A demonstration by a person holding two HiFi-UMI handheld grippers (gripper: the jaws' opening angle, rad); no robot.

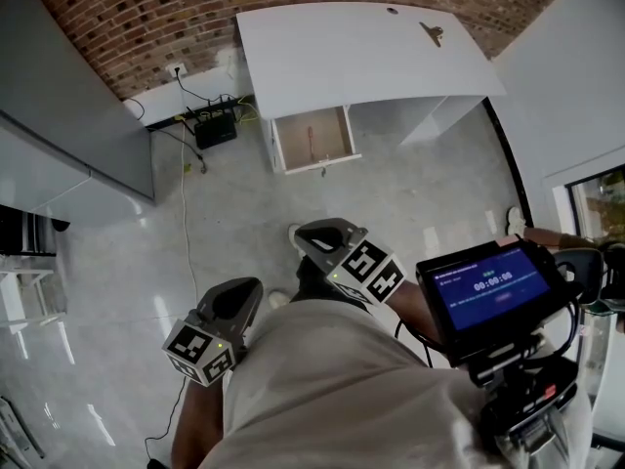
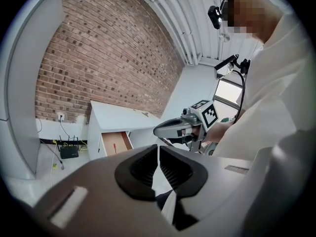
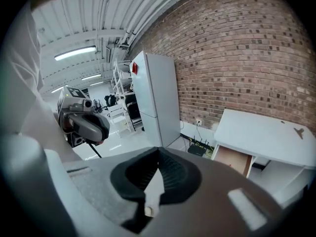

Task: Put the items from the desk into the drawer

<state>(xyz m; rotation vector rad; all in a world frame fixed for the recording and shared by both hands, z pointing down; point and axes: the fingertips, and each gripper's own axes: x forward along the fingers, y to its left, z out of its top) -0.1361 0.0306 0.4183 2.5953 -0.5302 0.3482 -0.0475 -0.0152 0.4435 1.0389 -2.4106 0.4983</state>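
Note:
A white desk stands against the brick wall, some way off across the floor. Its wooden drawer is pulled open, and a small red-handled tool lies inside. One small dark item rests on the desktop near the far right. My left gripper is held close to my body with its jaws shut and nothing between them. My right gripper is held a little further forward and higher, also shut and empty. Both point roughly toward the desk and are far from it.
A black router with cables sits on the floor left of the desk. A grey cabinet runs along the left, and a tall white cabinet stands by the wall. A small screen hangs at my chest.

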